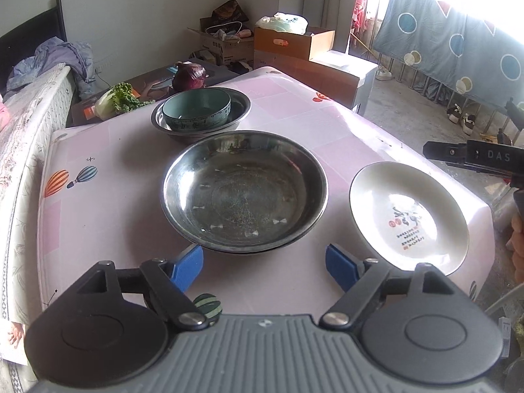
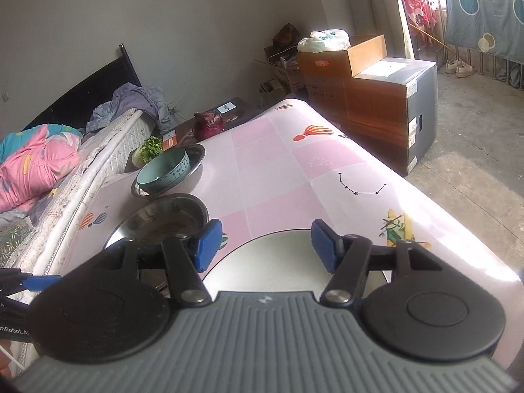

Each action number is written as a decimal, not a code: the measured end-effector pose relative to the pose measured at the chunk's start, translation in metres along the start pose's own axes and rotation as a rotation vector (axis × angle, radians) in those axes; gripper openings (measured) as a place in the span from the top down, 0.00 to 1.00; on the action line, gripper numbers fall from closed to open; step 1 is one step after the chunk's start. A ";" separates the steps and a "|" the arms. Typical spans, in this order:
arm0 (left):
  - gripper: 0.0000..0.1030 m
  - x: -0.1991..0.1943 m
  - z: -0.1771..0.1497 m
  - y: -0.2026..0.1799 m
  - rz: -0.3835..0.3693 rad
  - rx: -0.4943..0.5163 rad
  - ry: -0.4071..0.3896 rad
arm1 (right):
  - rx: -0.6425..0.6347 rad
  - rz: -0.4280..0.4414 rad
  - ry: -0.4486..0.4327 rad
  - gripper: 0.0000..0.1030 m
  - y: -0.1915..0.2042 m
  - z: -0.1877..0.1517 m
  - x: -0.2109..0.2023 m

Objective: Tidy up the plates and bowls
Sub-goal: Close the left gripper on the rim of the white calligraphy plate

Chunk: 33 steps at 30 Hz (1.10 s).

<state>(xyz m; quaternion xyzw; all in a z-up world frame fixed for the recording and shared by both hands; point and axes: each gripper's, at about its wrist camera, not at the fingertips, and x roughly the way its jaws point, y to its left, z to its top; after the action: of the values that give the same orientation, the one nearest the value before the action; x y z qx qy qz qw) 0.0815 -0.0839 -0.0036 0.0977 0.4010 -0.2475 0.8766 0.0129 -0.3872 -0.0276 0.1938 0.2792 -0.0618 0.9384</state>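
Note:
A large steel basin (image 1: pixel 245 190) sits mid-table, just beyond my open left gripper (image 1: pixel 263 265), whose blue pads hold nothing. Behind it a teal ceramic bowl (image 1: pixel 196 107) rests inside a smaller steel basin (image 1: pixel 237 113). A white plate with printed characters (image 1: pixel 409 217) lies at the table's right edge. In the right wrist view my right gripper (image 2: pixel 266 244) stands open above that white plate (image 2: pixel 268 268), its pads apart from it. The steel basin (image 2: pixel 163 219) and the teal bowl (image 2: pixel 165 170) show to its left.
The table wears a pink patterned cloth (image 1: pixel 108 203). A red cabbage (image 1: pixel 189 75) and a leafy green vegetable (image 1: pixel 118 98) lie past its far edge. A bed (image 2: pixel 39 170) runs along the left; cardboard boxes (image 2: pixel 373 98) stand at the far right.

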 end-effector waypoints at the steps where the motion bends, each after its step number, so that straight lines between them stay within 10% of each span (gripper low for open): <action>1: 0.19 -0.001 -0.003 -0.007 -0.016 -0.004 -0.006 | 0.014 -0.005 -0.002 0.41 -0.010 -0.005 -0.006; 14: 0.25 0.042 -0.008 -0.074 -0.154 -0.033 -0.027 | 0.142 0.039 0.023 0.48 -0.114 -0.041 -0.025; 33: 0.65 0.094 -0.007 -0.099 -0.098 -0.038 0.096 | 0.158 0.150 0.198 0.86 -0.115 -0.037 0.049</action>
<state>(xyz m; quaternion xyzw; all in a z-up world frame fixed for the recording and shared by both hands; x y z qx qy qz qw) 0.0785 -0.1997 -0.0761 0.0728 0.4514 -0.2777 0.8449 0.0098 -0.4785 -0.1208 0.2924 0.3494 0.0062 0.8901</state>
